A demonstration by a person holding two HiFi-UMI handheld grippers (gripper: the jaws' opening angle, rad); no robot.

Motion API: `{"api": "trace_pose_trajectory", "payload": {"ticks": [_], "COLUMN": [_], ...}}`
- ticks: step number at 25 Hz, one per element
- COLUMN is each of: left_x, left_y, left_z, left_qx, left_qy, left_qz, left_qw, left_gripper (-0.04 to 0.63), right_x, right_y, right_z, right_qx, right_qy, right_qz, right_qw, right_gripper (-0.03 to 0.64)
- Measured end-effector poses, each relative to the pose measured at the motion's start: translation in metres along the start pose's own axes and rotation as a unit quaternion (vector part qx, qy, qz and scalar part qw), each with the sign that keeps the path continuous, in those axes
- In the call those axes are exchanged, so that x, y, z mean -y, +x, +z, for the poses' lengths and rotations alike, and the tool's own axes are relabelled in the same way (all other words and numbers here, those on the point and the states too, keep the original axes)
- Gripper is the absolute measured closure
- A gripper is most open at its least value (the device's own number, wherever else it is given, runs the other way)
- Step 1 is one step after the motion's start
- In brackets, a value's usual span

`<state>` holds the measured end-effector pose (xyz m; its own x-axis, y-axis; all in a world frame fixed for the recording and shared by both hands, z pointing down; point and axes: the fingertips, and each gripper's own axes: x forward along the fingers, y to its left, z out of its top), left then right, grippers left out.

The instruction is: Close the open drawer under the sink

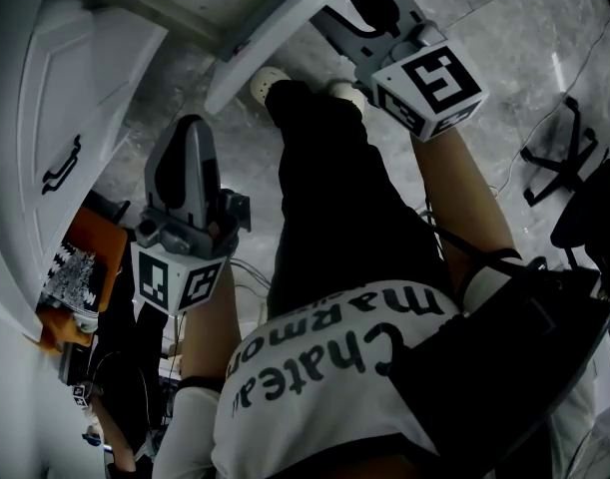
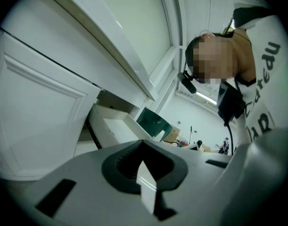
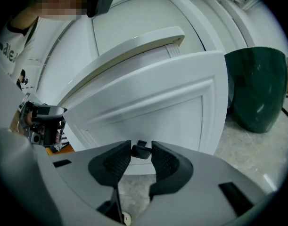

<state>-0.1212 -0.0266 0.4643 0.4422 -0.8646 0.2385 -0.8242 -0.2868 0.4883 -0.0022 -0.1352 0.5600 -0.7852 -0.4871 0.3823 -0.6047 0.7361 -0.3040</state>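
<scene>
Right gripper [image 3: 141, 145] jaws part-open, apparently nipping drawer handle [image 3: 143, 152] at 12 o'clock; left gripper [image 2: 142, 143] closed, empty. Drawer [image 3: 148, 98] still open; push remains.

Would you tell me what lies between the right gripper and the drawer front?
The dark handle: the right gripper view shows it in the gap at the jaw tips of the right gripper, mounted on the drawer front. Contact is unclear.
</scene>
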Motion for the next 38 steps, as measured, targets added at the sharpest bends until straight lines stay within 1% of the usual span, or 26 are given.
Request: {"api": "trace_pose_trajectory", "payload": {"ticks": [8, 12, 16, 22, 25, 29, 34, 38], "left_x": [0.002, 0.002, 0.004, -0.002, -0.004, -0.008, -0.009, -0.012], "left_y": [0.009, 0.011, 0.009, 0.007, 0.007, 0.005, 0.005, 0.004], "left_z": [0.01, 0.014, 0.014, 0.019, 0.023, 0.027, 0.033, 0.037], "left_qx": [0.011, 0.022, 0.013, 0.022, 0.025, 0.029, 0.035, 0.043], "left_qy": [0.01, 0.004, 0.017, 0.01, 0.012, 0.012, 0.019, 0.023], "left_qz": [0.0, 0.008, 0.008, 0.016, 0.016, 0.018, 0.016, 0.016], "left_qw": [0.9999, 0.9997, 0.9997, 0.9996, 0.9995, 0.9993, 0.9991, 0.9987], "left_gripper": [0.588, 0.588, 0.588, 0.588, 0.588, 0.588, 0.588, 0.588], "right_x": [-0.001, 0.0, 0.0, 0.001, 0.001, 0.003, 0.005, 0.004], "right_y": [0.001, 0.007, 0.012, 0.019, 0.022, 0.026, 0.03, 0.038], "right_z": [0.001, 0.008, 0.012, 0.015, 0.017, 0.019, 0.023, 0.03], "right_qx": [0.004, 0.011, 0.011, 0.007, 0.008, 0.015, 0.02, 0.023], "right_qy": [0.011, 0.008, 0.012, 0.013, 0.02, 0.048, 0.046, 0.044], "right_qz": [0.004, 0.009, 0.009, 0.01, 0.006, 0.0, -0.007, -0.004], "right_qw": [1.0, 1.0, 1.0, 1.0, 1.0, 0.999, 0.999, 0.999], "right_gripper": [0.476, 0.476, 0.476, 0.476, 0.476, 0.479, 0.48, 0.48]}}
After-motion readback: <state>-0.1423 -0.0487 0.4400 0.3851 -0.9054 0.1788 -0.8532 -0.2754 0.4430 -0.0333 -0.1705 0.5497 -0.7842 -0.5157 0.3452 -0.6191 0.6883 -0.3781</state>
